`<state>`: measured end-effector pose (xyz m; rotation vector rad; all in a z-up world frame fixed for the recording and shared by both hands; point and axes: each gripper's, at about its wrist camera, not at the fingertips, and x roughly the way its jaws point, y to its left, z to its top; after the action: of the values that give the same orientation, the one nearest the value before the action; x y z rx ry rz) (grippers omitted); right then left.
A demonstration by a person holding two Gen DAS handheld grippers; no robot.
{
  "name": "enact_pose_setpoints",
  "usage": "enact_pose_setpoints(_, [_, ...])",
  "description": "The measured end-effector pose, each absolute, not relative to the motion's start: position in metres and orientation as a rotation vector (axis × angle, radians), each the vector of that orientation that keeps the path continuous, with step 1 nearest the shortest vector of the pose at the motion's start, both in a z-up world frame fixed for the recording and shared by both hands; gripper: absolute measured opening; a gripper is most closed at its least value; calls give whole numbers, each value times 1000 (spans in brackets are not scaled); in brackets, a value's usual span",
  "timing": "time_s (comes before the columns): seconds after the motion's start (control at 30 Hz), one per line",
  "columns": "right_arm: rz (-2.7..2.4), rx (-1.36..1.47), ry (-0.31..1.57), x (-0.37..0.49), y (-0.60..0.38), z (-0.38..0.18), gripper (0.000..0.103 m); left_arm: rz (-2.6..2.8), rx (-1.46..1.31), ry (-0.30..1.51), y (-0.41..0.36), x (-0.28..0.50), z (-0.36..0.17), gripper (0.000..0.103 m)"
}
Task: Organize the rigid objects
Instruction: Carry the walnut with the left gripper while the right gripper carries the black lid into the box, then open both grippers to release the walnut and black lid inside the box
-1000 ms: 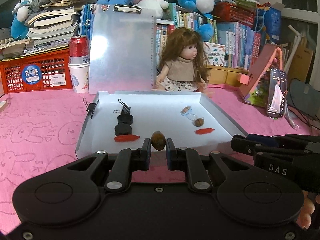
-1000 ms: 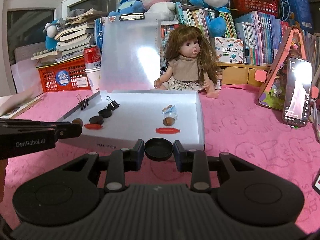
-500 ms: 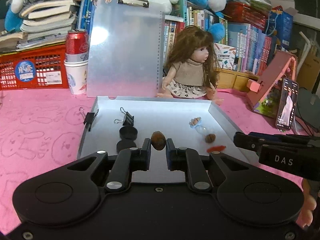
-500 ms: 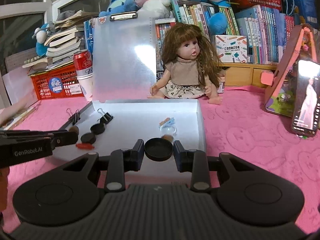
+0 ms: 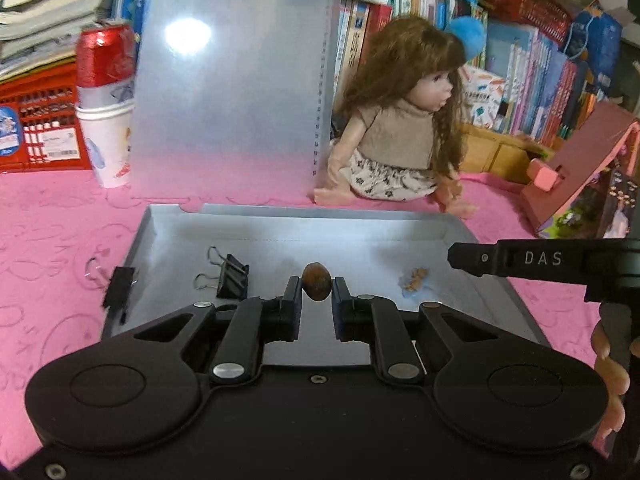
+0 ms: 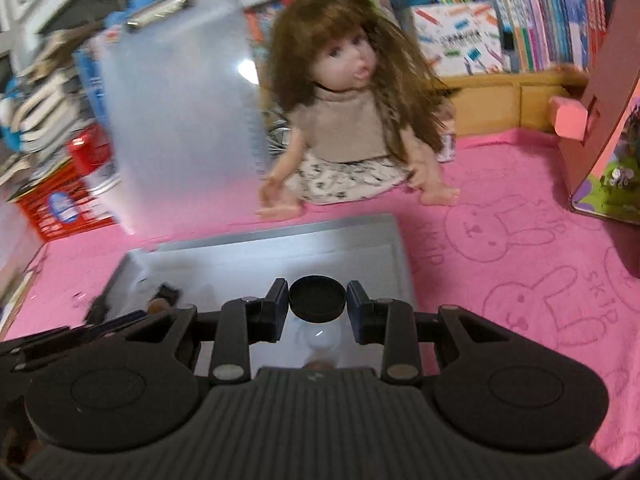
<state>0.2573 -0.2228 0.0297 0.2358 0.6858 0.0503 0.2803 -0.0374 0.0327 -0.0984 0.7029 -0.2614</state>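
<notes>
The small brown nut-like piece (image 5: 316, 286) sits pinched between the two fingers of the left hand-held gripper (image 5: 316, 292), above the near part of the open grey tray (image 5: 360, 216). The flat black round cap (image 6: 317, 298) is clamped the same way in the right hand-held gripper (image 6: 317, 300), which hangs over the right side of the same tray. I think both pieces are carried at the fingertips so that they can be put down inside the tray, next to things of the same kind; this would fit a sorting job.

On the tray floor lies one black binder clip (image 5: 232, 276), and a second binder clip (image 5: 118, 292) grips the left wall of the tray. Near the right side is a small clear thing with brownish bits (image 5: 416, 278); I cannot say what it is. Under the right hand-held gripper a clear round shape with a brown end (image 6: 318, 340) shows, partly covered by the gripper body.

The tray lies on a bench with a pink cloth (image 6: 520, 264). Behind it a doll (image 5: 400, 128) sits, and a translucent clipboard (image 5: 232, 80) stands upright beside a red can on a paper cup (image 5: 105, 92).

The near part of the tray is hidden behind both gripper bodies. The right wrist view is blurred on its left side, so the things there are hard to make out. Of the person only some fingers (image 5: 610, 380) appear at the edge.
</notes>
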Motion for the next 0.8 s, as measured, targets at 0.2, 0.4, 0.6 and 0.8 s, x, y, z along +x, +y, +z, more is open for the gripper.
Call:
enact_pose_setpoints(0.2, [1,170,720,275,-219,18,37,-242,-64,731,-48,303,14,15])
enact_pose_setpoints(0.4, [-19,115,728,282,-210,12,37,-238,-53,748,-52,310,5,15])
enact_pose_setpoints(0.6, [-27,112,736,284,-210,10,37,-234,-25,759,-55,311,3,15])
enact_pose_setpoints(0.8, [-24,133,732,282,-213,11,41,-230,-6,756,-57,310,4,16])
